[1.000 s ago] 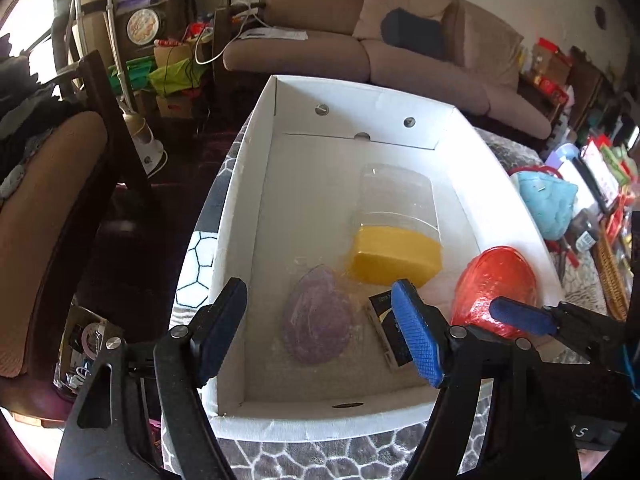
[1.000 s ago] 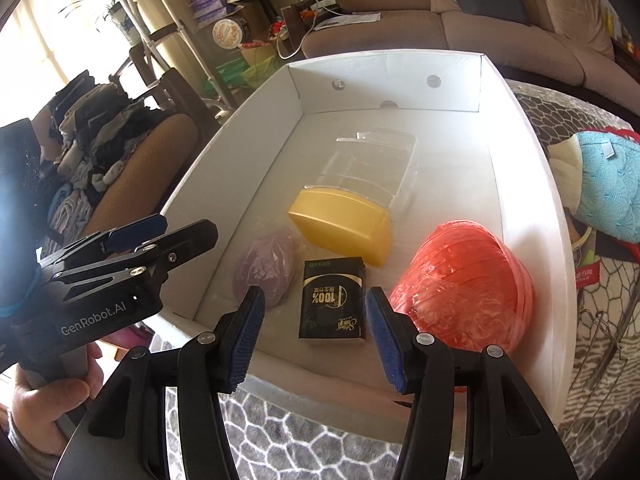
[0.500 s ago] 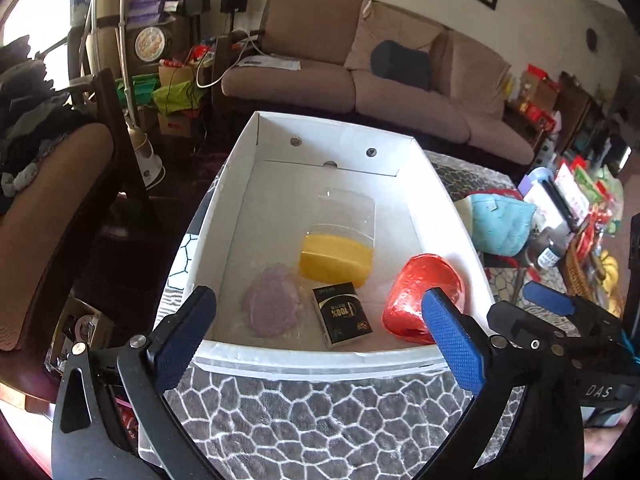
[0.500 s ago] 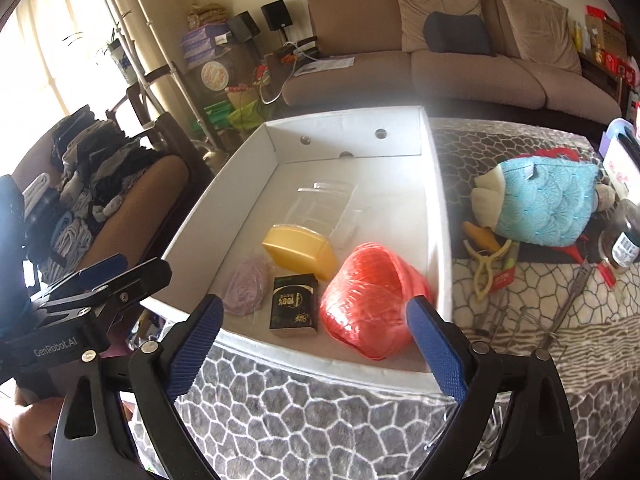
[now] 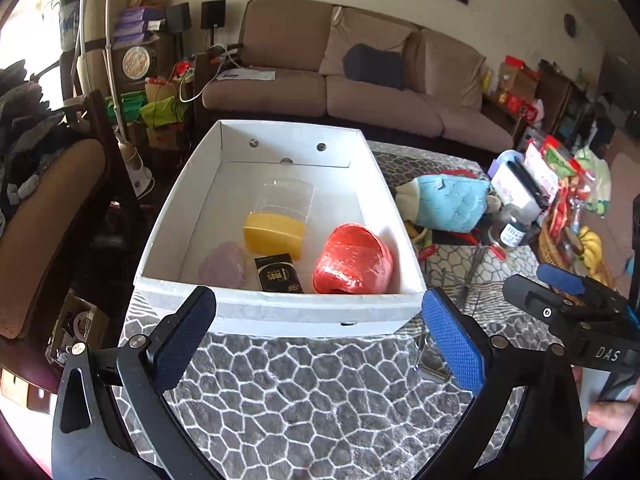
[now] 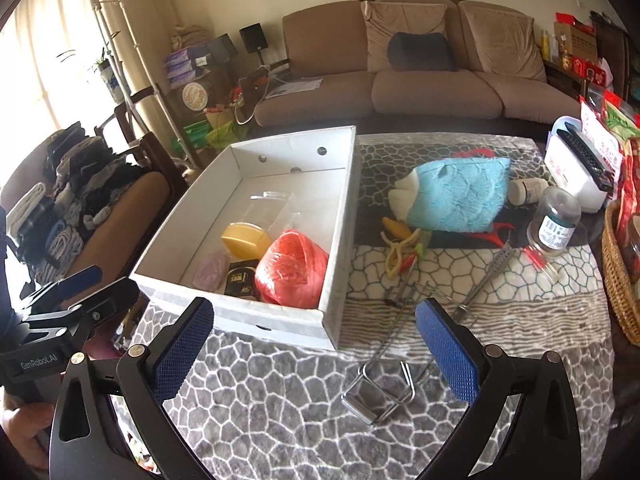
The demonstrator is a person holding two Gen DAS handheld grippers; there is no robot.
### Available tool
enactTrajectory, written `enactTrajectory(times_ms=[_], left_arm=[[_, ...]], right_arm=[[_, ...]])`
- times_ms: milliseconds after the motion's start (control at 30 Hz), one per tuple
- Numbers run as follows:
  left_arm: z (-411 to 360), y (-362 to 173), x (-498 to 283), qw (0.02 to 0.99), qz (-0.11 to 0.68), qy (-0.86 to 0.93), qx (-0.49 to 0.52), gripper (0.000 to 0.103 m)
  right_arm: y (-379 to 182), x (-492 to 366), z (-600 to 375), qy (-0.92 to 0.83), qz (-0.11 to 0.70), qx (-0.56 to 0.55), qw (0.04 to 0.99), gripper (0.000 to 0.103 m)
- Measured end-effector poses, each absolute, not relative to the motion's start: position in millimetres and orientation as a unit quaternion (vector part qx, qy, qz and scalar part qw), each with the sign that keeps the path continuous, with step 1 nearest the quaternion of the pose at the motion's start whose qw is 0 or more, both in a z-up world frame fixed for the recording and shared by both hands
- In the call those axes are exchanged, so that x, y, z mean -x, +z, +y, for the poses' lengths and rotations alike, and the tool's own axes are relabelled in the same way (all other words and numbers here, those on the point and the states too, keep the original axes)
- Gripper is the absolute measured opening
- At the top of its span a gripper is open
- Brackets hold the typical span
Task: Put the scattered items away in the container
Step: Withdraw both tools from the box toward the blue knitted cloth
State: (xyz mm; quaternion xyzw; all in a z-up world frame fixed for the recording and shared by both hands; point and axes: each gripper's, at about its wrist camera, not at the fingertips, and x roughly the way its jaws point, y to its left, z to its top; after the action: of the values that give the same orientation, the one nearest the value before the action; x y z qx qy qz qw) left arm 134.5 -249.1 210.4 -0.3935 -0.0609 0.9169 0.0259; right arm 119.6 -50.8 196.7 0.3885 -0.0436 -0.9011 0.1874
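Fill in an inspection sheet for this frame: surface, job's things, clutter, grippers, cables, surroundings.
Surface: table under a grey cobble-pattern cloth.
Job's things: white box holds a red twine ball, yellow case, black packet and purple pouch. Still out on the cloth: wire clip, tongs, pegs, blue mitt.
Clutter: jar, pill bottle, wicker basket.
Grippers: left hand-held gripper and right hand-held gripper both open, jaws just widened, nothing between them.
Cables: white lead by the sofa.
Surroundings: brown sofa, chair piled with clothes.
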Motion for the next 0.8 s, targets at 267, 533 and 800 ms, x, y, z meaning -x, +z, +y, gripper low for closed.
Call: enactTrajectory(times_ms=[267, 533, 800], left_arm=[[-187.0, 206.5, -162.9, 0.060, -0.040, 0.914, 0.400, 0.103], [-122.8, 187.9, -169.8, 0.106, -0.032, 0.903, 0.416, 0.103], [-72.7, 145.4, -153.7, 0.127, -0.020, 0.886, 0.445, 0.103]], right_arm=[[203.9, -148.7, 10.5, -0.910, -0.054, -0.378, 0.163, 0.103], [193.9, -165.8, 89.2, -0.915, -0.055, -0.380, 0.121, 0.103], [161.3, -162.6, 157.4, -0.911, -0.063, -0.397, 0.091, 0.103]])
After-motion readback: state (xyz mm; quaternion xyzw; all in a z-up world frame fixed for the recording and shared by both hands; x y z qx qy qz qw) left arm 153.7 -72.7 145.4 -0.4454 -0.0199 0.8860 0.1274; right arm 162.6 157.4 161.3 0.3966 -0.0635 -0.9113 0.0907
